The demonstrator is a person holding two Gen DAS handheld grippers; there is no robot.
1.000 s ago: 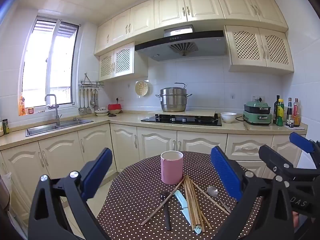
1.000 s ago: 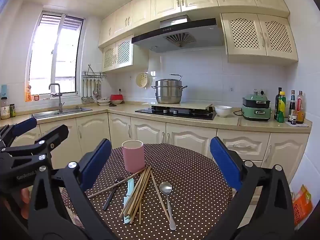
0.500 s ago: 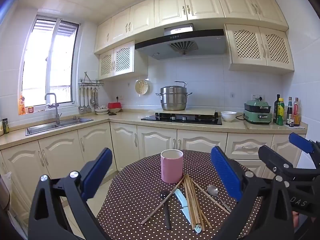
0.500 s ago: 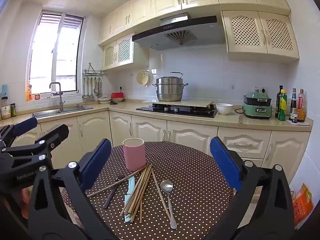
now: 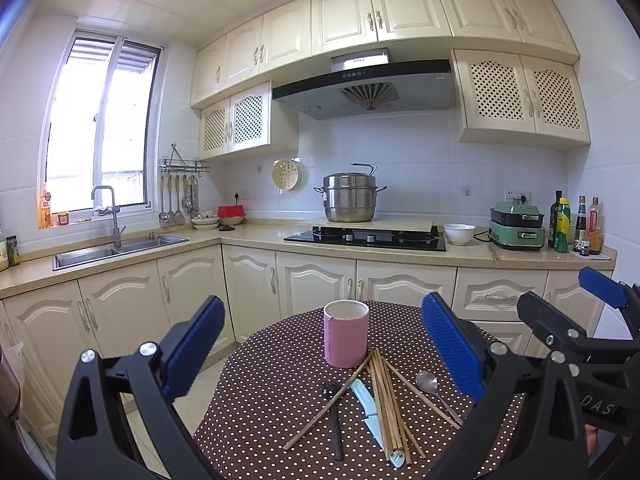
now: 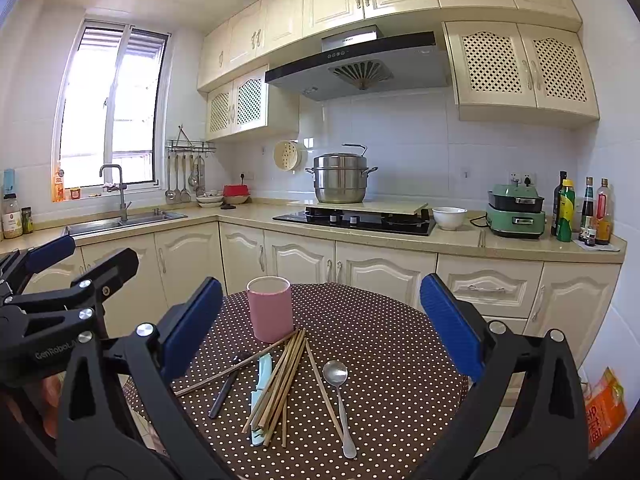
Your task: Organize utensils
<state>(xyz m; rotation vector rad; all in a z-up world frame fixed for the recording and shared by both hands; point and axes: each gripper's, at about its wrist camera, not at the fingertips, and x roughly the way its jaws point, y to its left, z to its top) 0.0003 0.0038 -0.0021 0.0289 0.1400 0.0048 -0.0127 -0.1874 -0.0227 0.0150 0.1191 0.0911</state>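
On the round dotted bench (image 6: 380, 344) a loose pile of utensils lies toward the near edge, just in front of a pink cup (image 6: 270, 308) that stands upright nearer the far edge. A bundle of wooden chopsticks (image 6: 280, 380) fans out across the middle of the pile, its far ends reaching the foot of the cup; whether they touch it I cannot tell. One single chopstick (image 5: 326, 406) slants off toward the left edge, crossing a black-handled utensil (image 6: 226, 386) whose head is too small to make out. A pale blue knife (image 6: 260, 396) lies beside the bundle on its left, partly under it. A metal spoon (image 6: 339, 392) lies to the right of the bundle, bowl toward the cup, with one stray chopstick just beside it.

Both pairs of tongs hang above the near edge, holding nothing. The left tongs (image 5: 320, 344) stand spread wide, blue pads well apart. The right tongs (image 6: 320, 320) are likewise spread, framing the pile.

Behind the bench runs a kitchen worktop (image 6: 460, 240) with a steel pot (image 6: 340, 180) on the stove.
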